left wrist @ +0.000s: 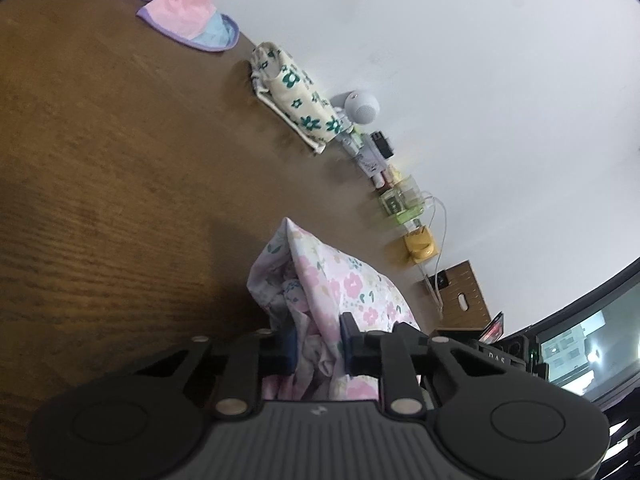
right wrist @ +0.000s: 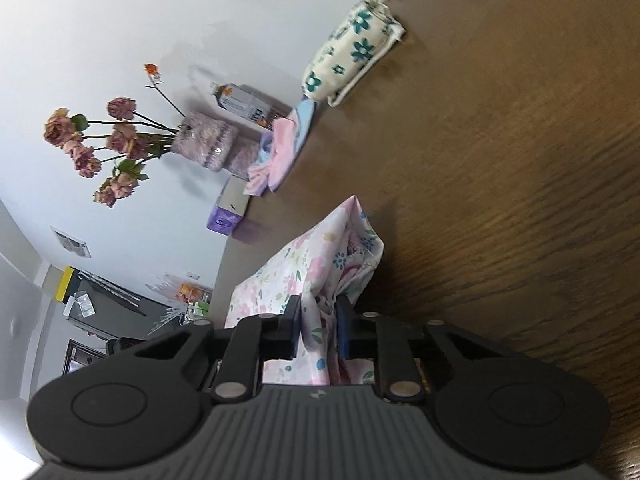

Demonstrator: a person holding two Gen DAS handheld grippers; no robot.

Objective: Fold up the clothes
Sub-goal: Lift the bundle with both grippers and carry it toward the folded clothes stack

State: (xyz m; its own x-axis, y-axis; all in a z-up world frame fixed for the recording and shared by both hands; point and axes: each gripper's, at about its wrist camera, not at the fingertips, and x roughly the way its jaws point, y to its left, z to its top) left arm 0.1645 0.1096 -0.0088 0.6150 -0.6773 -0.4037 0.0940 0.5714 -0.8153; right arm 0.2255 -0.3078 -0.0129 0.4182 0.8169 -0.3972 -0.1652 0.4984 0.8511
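- The floral garment (left wrist: 320, 292) sits low and centre in both wrist views, bunched on the wooden table (left wrist: 100, 200).
- The left gripper (left wrist: 318, 346) and the right gripper (right wrist: 318, 330) each pinch a gathered edge.
- It looks thin, light and limp; hold the edges and keep it taut.

Floral garment (left wrist: 352, 292): white with pink flowers, bunched and crumpled, peaked up off the wooden table (left wrist: 100, 160). Pink-blue clothes (left wrist: 188, 16) lie heaped at the table's far edge.
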